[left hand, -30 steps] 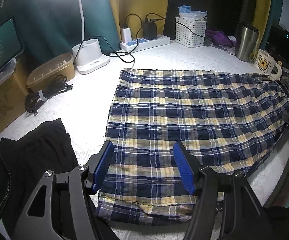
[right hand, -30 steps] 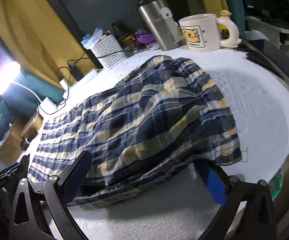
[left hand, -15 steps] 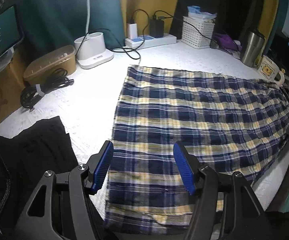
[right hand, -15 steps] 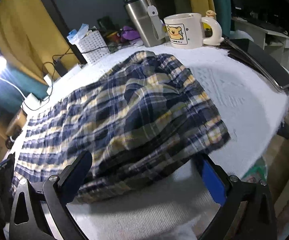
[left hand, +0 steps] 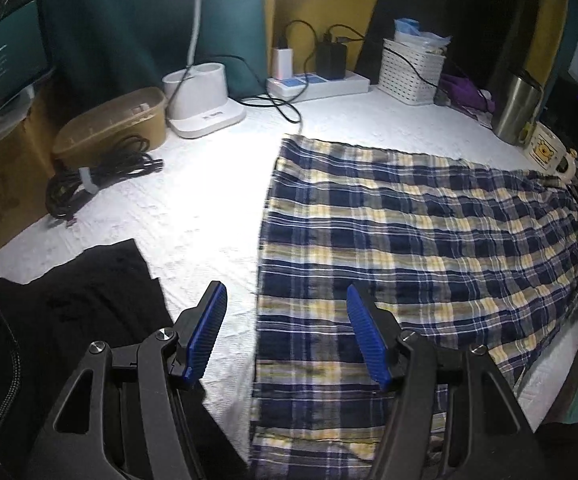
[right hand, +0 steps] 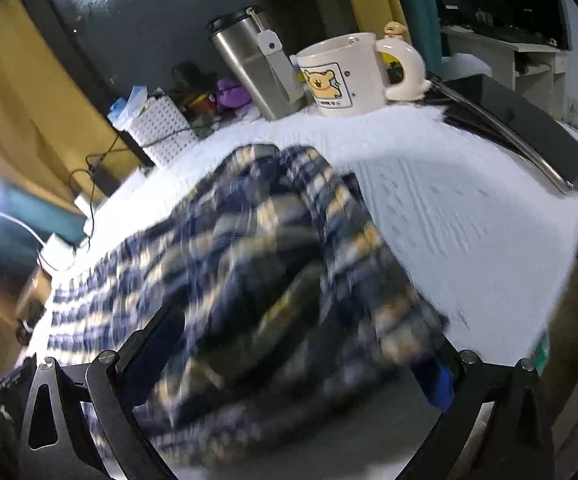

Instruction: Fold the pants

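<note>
Left wrist view, far left: black cloth (left hand: 69, 312) bunched at lower left, coiled black cable (left hand: 97, 184) above it w/ tan tub (left hand: 113, 128) behind. Center bottom: left gripper (left hand: 287, 336) spread fairly wide, blue pads clear of fabric, nothing pinched, hovering over the near left edge of the plaid pants (left hand: 409, 248). Pants lie flat on the white table cover (left hand: 193, 216), filling center to right of frame. Far right: cartoon mug (left hand: 547, 152) beside steel tumbler (left hand: 515, 108). Right wrist view: right gripper (right hand: 309, 356) at bottom, fingers wide apart, blurry bunched pants end sits btwn them; contact can't tell. Mug and tumbler at top center.
</note>
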`<act>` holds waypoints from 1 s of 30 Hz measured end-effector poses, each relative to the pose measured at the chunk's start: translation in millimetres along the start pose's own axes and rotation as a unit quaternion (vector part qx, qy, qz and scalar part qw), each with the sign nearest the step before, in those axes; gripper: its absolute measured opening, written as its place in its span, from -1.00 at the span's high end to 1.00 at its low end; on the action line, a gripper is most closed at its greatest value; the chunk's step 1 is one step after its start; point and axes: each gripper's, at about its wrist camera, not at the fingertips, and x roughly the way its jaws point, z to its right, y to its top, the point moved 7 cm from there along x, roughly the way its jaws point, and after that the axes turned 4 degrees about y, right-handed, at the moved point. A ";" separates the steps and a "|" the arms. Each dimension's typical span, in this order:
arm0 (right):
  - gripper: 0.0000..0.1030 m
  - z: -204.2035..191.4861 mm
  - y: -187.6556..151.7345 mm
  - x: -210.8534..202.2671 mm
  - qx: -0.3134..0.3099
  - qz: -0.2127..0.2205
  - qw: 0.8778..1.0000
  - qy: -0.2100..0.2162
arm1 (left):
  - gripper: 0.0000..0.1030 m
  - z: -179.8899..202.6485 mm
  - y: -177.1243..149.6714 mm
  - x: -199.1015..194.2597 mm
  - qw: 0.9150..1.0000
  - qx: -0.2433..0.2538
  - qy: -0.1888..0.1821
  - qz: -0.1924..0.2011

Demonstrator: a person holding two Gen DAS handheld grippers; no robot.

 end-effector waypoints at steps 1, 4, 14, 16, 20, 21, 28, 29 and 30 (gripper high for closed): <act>-0.99 -0.6 4.7 5.0 -0.007 0.004 1.000 0.000 | -0.21 -2.7 0.2 -0.7 1.000 -0.006 0.004 0.000; -0.99 -2.6 15.1 14.4 -0.003 0.002 1.000 -0.002 | -0.21 -6.8 -0.7 -1.8 1.000 -0.013 0.012 0.000; 0.15 -23.3 5.4 30.7 0.038 -0.030 0.992 0.117 | -0.21 4.2 5.7 -3.2 1.000 -0.008 0.027 -0.005; 0.49 -20.4 5.9 31.4 0.034 -0.030 0.992 0.119 | -0.21 9.1 8.3 -4.3 1.000 -0.003 0.028 -0.004; 0.79 -11.2 13.5 24.8 0.027 -0.017 0.992 0.120 | -0.21 17.3 11.7 -4.9 1.000 0.004 0.026 -0.003; 0.80 -10.7 15.8 22.9 0.020 -0.013 0.993 0.118 | -0.21 18.9 12.4 -4.7 1.000 0.005 0.025 -0.003; 0.80 -3.8 33.9 17.7 0.002 0.000 0.995 0.100 | -0.21 35.2 16.5 -1.1 1.000 0.009 0.007 -0.001; 0.80 -1.4 36.7 16.1 -0.001 0.001 0.996 0.094 | -0.21 37.7 16.8 -0.1 1.000 0.010 0.004 -0.001; 0.80 0.7 40.0 14.3 -0.003 0.003 0.996 0.089 | -0.21 40.5 17.7 1.1 1.000 0.012 0.002 -0.001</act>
